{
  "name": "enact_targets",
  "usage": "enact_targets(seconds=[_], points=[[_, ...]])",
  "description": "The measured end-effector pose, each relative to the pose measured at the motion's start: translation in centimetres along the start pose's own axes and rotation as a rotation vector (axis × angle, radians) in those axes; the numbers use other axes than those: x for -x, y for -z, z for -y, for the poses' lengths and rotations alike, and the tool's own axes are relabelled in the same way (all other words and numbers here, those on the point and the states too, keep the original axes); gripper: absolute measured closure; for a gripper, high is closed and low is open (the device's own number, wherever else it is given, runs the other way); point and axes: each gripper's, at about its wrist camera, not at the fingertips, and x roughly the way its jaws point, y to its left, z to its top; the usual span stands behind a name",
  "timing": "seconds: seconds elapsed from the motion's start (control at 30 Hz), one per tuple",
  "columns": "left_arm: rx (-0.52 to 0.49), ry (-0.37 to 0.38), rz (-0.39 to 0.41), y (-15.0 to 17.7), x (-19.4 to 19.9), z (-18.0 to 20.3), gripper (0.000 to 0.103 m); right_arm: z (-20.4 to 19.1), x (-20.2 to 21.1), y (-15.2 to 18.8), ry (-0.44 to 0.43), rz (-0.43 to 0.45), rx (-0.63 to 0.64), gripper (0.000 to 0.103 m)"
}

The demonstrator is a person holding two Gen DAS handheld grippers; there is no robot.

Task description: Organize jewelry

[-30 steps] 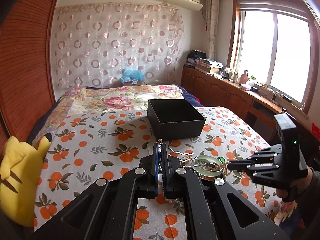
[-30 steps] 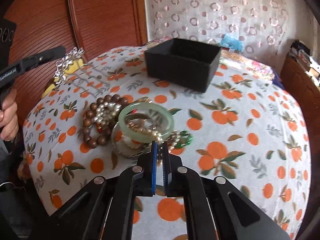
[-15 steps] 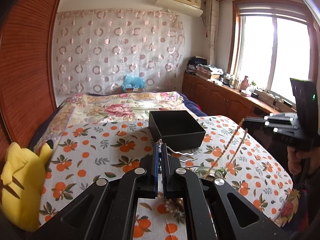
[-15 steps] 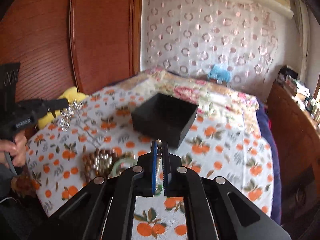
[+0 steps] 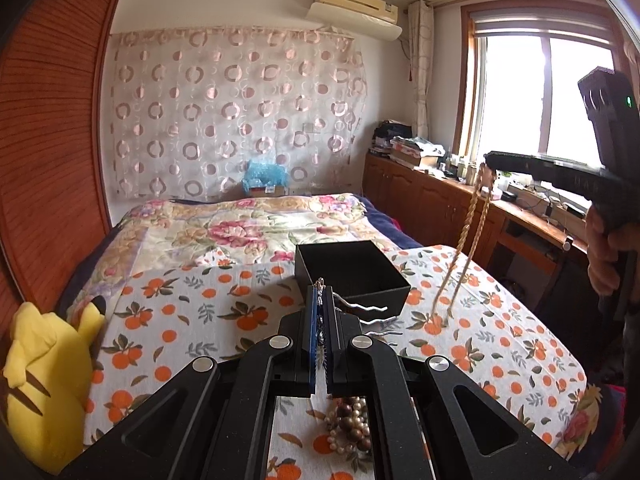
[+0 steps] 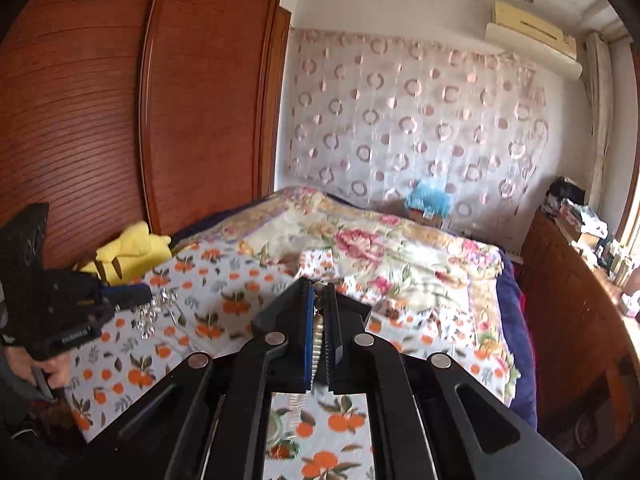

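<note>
Orange-print cloth [image 5: 496,344] covers the near end of a bed, with a floral quilt [image 5: 256,224] beyond it and a patterned curtain [image 5: 236,116] hung across the far wall. From the left wrist view, the left gripper [image 5: 320,300] has its jaws pressed together on a silver chain [image 5: 319,285] whose wavy links trail to the right over the cloth. Just past its tips sits an open black box [image 5: 352,276]. Only this view shows that box, and a heap of pearl and brown beads [image 5: 352,428] lying on the cloth under the gripper's frame. It also shows the right gripper [image 5: 490,157] held high at the right, near the window [image 5: 540,100], pinching a gold rope necklace [image 5: 468,236] that hangs in two strands down to the cloth beside the box.

The right wrist view gives that necklace [image 6: 318,328] close up, clamped between the shut jaws of the right gripper [image 6: 319,286], with a green bangle partly seen below the frame. At its left edge a hand [image 6: 56,372] holds the left gripper [image 6: 146,294], sparkling chain links [image 6: 154,312] dangling from its tips. A yellow plush toy [image 6: 132,248] lies by the wooden wardrobe [image 6: 140,100]; an air conditioner [image 6: 532,36] is mounted above the curtain
</note>
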Motion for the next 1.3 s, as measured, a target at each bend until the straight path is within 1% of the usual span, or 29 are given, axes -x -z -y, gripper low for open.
enact_targets(seconds=[0.17,0.33,0.47,0.57,0.63,0.73,0.77,0.87,0.93,0.97,1.0,1.03,1.07,1.3], points=[[-0.012,-0.008,0.009,-1.0,-0.9,0.1,0.101,0.4,-0.6,-2.3,0.028,0.019,0.013,0.097],[-0.024,-0.019,0.02,-2.2,-2.2,0.1,0.101,2.1,-2.7,-4.5,0.049,0.028,-0.017,0.097],[-0.032,-0.034,0.022,-3.1,-3.4,0.0,0.101,2.9,-4.5,-5.5,0.054,0.03,-0.034,0.097],[-0.031,-0.043,0.026,-3.6,-4.1,-0.1,0.101,2.9,-5.7,-5.5,0.055,0.02,-0.041,0.097],[-0.028,-0.047,0.025,-3.8,-4.6,-0.2,0.101,3.0,-6.9,-5.0,0.039,-0.003,-0.051,0.097],[-0.033,-0.057,0.02,-4.2,-5.8,-0.1,0.101,2.8,-9.0,-3.3,0.024,-0.063,-0.05,0.097],[-0.035,-0.059,0.015,-4.3,-6.2,0.0,0.101,2.8,-9.9,-2.4,0.015,-0.095,-0.057,0.097],[-0.04,-0.064,0.001,-4.4,-7.7,0.2,0.101,2.8,-11.9,-0.4,0.0,-0.152,-0.085,0.096],[-0.037,-0.064,-0.012,-4.5,-8.8,0.3,0.101,3.0,-13.1,1.0,-0.028,-0.188,-0.117,0.095],[-0.036,-0.066,-0.018,-4.5,-9.4,0.4,0.101,3.1,-13.4,1.4,-0.034,-0.197,-0.122,0.093],[-0.035,-0.067,-0.024,-4.5,-9.9,0.4,0.101,3.1,-13.6,1.8,-0.031,-0.203,-0.124,0.087],[-0.036,-0.068,-0.028,-4.5,-10.4,0.5,0.101,3.0,-13.7,2.1,-0.032,-0.204,-0.13,0.079],[-0.036,-0.07,-0.033,-4.4,-10.9,0.6,0.101,3.0,-13.6,2.3,-0.036,-0.203,-0.132,0.076],[-0.049,-0.102,-0.08,-4.0,-15.3,1.5,0.101,3.2,-12.3,5.2,-0.04,-0.22,-0.127,0.074]])
